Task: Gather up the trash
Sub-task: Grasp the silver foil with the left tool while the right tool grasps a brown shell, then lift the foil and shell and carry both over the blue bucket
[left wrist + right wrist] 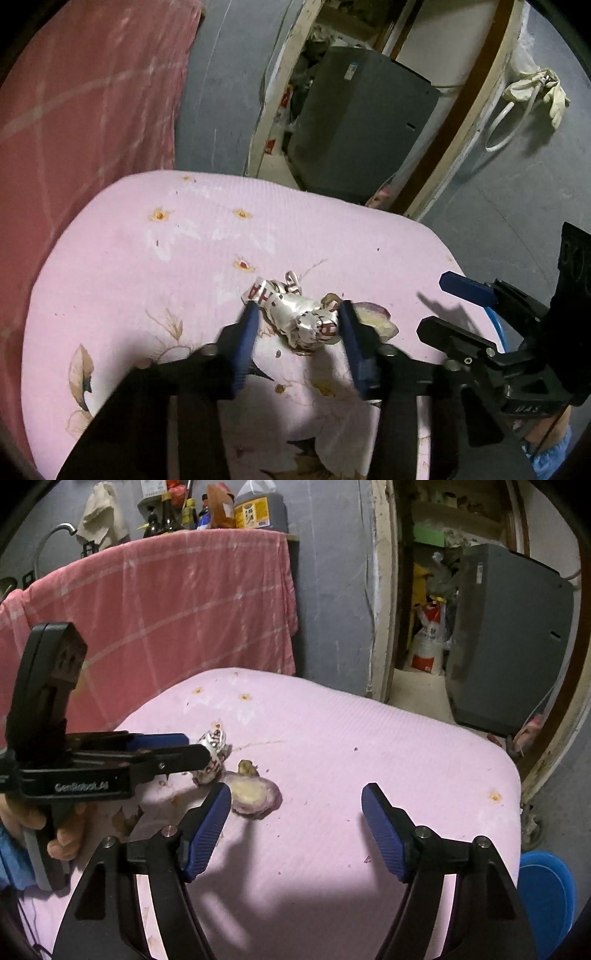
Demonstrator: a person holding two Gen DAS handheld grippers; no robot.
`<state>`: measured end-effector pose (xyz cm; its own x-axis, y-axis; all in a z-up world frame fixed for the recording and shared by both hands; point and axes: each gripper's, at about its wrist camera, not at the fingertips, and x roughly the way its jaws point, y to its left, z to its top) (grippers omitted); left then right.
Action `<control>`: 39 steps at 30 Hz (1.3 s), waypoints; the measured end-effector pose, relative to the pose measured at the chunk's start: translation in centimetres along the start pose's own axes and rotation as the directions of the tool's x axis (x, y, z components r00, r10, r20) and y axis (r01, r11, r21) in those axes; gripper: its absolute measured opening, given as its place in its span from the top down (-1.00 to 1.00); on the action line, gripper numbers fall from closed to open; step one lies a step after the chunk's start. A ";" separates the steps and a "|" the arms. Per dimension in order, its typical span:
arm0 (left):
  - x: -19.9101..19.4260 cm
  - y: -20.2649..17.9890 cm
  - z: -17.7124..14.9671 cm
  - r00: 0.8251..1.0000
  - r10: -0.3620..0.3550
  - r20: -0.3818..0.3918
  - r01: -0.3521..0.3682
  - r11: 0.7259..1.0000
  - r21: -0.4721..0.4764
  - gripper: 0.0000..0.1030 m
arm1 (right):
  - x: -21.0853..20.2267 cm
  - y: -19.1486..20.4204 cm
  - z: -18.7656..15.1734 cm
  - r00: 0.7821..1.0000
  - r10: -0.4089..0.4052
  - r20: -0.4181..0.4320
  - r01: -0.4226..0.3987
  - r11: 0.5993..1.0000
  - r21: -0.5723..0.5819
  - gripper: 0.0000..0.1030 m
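My left gripper's fingers (246, 328) bracketed the crumpled wrapper (295, 314) on the pink cushion (147, 258), pads apparently just touching; light, springy foil, best pinched mid-body; the right gripper (295, 812) gaped empty.

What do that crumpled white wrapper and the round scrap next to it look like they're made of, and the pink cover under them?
Crumpled wrapper: likely glossy plastic or foil film; it shines, holds sharp creases and carries red print.
Round scrap: looks organic, perhaps a vegetable or fruit peel; matte, purplish rim, pale yellowish centre.
Pink cover: woven or knitted cloth; fine ribbed texture, printed flowers, stains.
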<state>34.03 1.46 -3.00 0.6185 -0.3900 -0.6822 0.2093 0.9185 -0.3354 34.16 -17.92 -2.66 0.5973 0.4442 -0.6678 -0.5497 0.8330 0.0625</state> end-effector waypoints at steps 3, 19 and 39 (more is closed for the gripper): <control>-0.2 0.2 0.0 1.000 -0.006 -0.004 0.006 1.000 -0.009 0.54 | 0.3 0.2 0.0 1.000 0.003 -0.013 -0.003 1.000 -0.009 -0.41; -1.7 1.4 -0.7 1.000 -0.026 0.000 0.026 0.998 -0.065 0.79 | 3.6 2.2 0.6 0.984 0.089 -0.152 -0.100 0.993 -0.068 -0.23; -2.1 0.5 -1.6 1.000 0.005 0.028 -0.005 1.000 -0.031 0.86 | 2.5 1.4 1.1 0.997 0.013 -0.079 -0.016 0.999 -0.039 0.40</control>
<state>31.61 2.66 -2.82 0.6405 -0.3831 -0.6656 0.1831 0.9179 -0.3521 35.55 -15.31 -3.45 0.5423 0.4274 -0.7234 -0.5817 0.8122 0.0438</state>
